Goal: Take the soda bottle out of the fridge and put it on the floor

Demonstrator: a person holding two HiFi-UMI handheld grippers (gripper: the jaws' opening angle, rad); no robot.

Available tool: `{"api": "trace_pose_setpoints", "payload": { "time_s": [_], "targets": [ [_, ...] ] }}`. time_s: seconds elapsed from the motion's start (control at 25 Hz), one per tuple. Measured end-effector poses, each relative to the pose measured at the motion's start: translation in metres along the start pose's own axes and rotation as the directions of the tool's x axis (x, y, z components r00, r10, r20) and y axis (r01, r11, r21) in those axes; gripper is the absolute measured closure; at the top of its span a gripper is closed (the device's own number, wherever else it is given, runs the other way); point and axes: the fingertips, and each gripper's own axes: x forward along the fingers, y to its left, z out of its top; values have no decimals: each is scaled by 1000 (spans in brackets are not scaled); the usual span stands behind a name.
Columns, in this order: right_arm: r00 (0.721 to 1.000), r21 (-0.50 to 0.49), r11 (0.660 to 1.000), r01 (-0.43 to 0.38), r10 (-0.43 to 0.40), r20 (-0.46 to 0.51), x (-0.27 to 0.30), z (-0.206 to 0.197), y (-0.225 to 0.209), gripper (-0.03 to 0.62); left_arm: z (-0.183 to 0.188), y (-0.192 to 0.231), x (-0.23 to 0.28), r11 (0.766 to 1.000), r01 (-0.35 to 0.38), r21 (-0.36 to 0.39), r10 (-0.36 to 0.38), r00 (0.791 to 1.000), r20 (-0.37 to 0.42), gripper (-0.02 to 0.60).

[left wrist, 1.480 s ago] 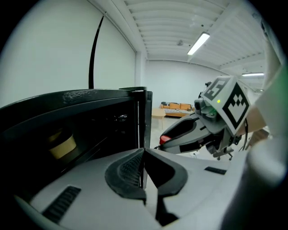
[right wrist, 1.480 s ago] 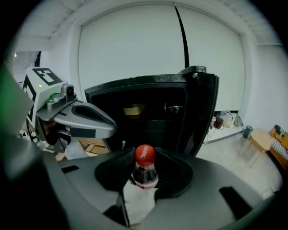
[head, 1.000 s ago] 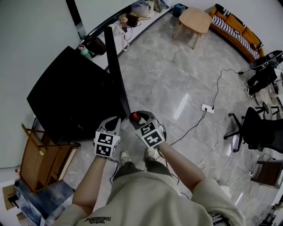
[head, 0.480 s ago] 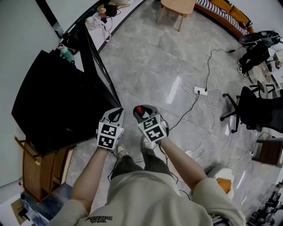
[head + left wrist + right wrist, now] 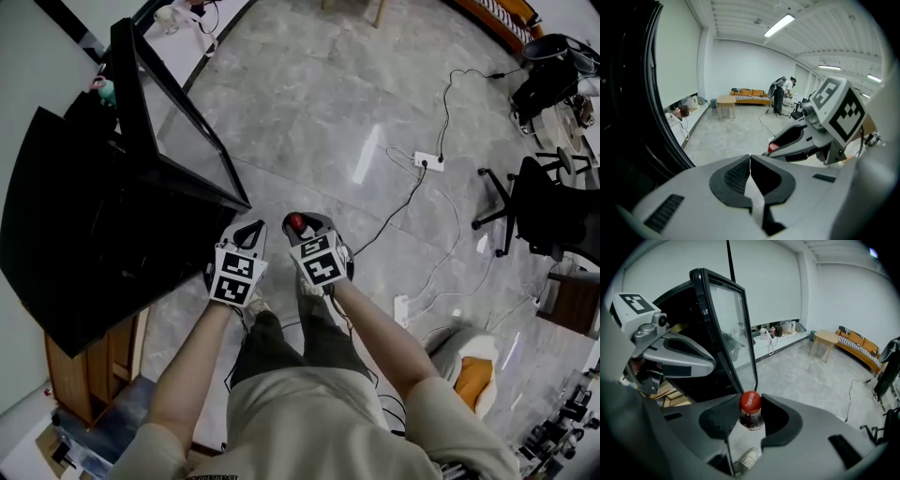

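Observation:
The soda bottle [image 5: 750, 414], dark with a red cap [image 5: 295, 223], hangs by its neck between the jaws of my right gripper [image 5: 300, 226], which is shut on it above the grey floor in front of my feet. In the right gripper view the cap sits right between the two dark pads [image 5: 778, 417]. My left gripper [image 5: 248, 234] is just left of it, shut with its tips touching [image 5: 750, 157] and nothing held. The black fridge [image 5: 84, 225] stands at the left with its glass door [image 5: 178, 122] swung open.
A power strip with cables [image 5: 428, 160] lies on the floor to the right, beyond it a black office chair [image 5: 539, 220]. A wooden cabinet [image 5: 94, 361] stands beside the fridge. My shoes [image 5: 255, 307] are right below the grippers. A small wooden table [image 5: 725, 100] stands far off.
Both grippers have sunk toward the floor, away from the fridge, the right one still shut on the bottle. The fridge has slid left in the head view.

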Motion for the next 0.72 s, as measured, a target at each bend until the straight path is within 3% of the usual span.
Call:
{"api": "trace_pose_setpoints", "payload": {
  "time_s": [0.72],
  "targets": [
    [988, 47, 999, -12, 19, -154, 192, -174, -38, 482, -184, 0, 157, 993, 56, -105, -77, 975, -208, 574]
  ]
}}
